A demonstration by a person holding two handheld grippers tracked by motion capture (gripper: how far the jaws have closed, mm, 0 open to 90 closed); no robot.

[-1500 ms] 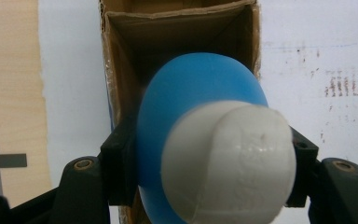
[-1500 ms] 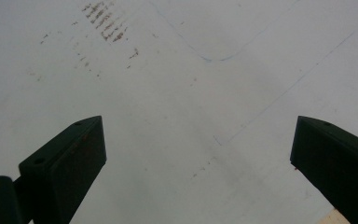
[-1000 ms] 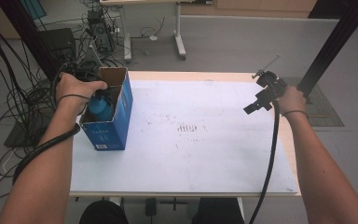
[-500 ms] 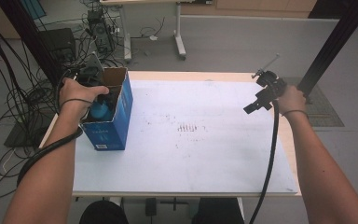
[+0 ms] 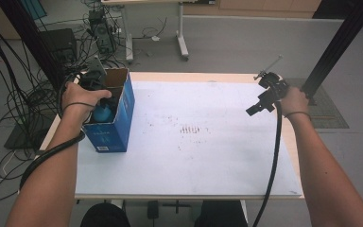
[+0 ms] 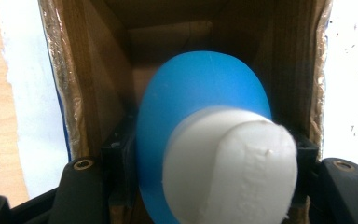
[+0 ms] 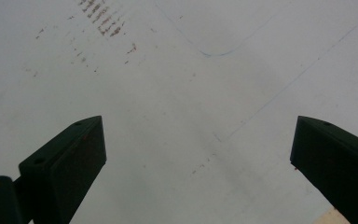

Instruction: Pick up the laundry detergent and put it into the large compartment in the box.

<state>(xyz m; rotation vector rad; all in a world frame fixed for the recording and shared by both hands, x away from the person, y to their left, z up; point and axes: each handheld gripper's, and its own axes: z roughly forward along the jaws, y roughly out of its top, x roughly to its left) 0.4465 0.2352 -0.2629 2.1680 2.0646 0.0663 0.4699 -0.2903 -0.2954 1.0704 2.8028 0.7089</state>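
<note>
Bottle (image 6: pixel 200 140) sits clamped in the left hand-held gripper (image 5: pixel 99 97), blue body and white cap, lowered into the open top of the blue box (image 5: pixel 111 120). The box stands upright near the left edge of the desk (image 5: pixel 194 165), on the white sheet (image 5: pixel 208 142) that covers most of it. In the left gripper view the two jaws press on the bottle's sides just behind the cap, with the brown cardboard walls close on either hand — the grip is high on the bottle, likely so the jaws stay clear of the box's narrow mouth while the body goes in.

The bottle's long axis runs along the box's depth: base down toward the box's bottom, cap up toward the camera and the person's hand. That orientation suits a tall, slim box, since the bottle fits lengthwise only.

The right hand-held gripper (image 5: pixel 260 105) hangs over the right part of the desk, well apart from the box, its jaws standing wide with nothing between them — just the stained white sheet below. It looks parked, kept out of the way while the left hand works alone.
</note>
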